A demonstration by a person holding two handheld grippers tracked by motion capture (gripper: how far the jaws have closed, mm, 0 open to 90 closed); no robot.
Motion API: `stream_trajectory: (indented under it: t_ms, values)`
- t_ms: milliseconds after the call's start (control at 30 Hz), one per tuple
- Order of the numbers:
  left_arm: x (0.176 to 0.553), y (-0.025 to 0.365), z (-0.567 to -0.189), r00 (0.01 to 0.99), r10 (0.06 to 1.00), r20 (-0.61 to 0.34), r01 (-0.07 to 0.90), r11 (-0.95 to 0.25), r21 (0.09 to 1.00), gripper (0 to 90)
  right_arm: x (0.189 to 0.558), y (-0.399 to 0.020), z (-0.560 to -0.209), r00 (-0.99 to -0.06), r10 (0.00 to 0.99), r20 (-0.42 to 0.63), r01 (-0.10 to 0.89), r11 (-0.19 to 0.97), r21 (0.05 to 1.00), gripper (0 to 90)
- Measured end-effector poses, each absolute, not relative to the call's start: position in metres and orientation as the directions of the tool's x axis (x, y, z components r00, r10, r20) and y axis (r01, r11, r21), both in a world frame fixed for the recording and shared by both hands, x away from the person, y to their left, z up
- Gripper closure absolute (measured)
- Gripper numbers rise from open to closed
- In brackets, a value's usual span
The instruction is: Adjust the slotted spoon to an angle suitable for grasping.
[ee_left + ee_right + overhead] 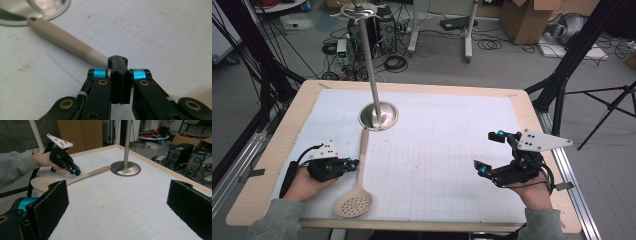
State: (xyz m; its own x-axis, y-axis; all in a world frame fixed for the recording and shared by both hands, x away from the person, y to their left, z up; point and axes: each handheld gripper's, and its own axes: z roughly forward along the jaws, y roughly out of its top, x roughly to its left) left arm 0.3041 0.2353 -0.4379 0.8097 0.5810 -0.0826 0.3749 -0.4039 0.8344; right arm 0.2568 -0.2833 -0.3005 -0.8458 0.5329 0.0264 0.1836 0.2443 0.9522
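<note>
A beige slotted spoon lies on the white gridded mat, its perforated bowl near the front edge and its handle end touching the round steel base of a stand. My left gripper is shut with nothing between its jaws, its tip right at the left side of the handle. In the left gripper view the closed jaws sit over the spoon handle. My right gripper stands wide open over the mat's right side, holding nothing. The right gripper view looks across to the spoon and the left gripper.
The stand's steel pole rises from its base at the back middle of the mat and carries a hooked top. The wooden table edge frames the mat. Tripods, cables and boxes stand on the floor beyond.
</note>
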Motion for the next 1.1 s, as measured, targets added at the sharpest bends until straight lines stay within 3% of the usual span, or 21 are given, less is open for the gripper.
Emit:
stream_trajectory:
  t_ms: [267, 800, 967, 1100]
  values:
    - [0.295, 0.207, -0.446, 0.866, 0.494, -0.074, 0.356, -0.507, 0.785, 89.6, 0.256, -0.285, -0.299, -0.847, 0.531, 0.028, 0.181, 0.237, 0.954, 2.5]
    - [0.276, 0.242, -0.446, 0.867, 0.47, -0.168, 0.409, -0.479, 0.777, 89.7, 0.261, -0.28, -0.298, -0.855, 0.517, 0.029, 0.173, 0.232, 0.957, 2.5]
    - [0.277, 0.245, -0.446, 0.854, 0.482, -0.195, 0.431, -0.445, 0.785, 89.6, 0.264, -0.276, -0.299, -0.862, 0.506, 0.029, 0.173, 0.239, 0.955, 2.5]
    - [0.281, 0.256, -0.437, 0.815, 0.559, -0.151, 0.408, -0.371, 0.834, 89.6, 0.262, -0.275, -0.297, -0.871, 0.491, 0.024, 0.161, 0.238, 0.958, 3.6]
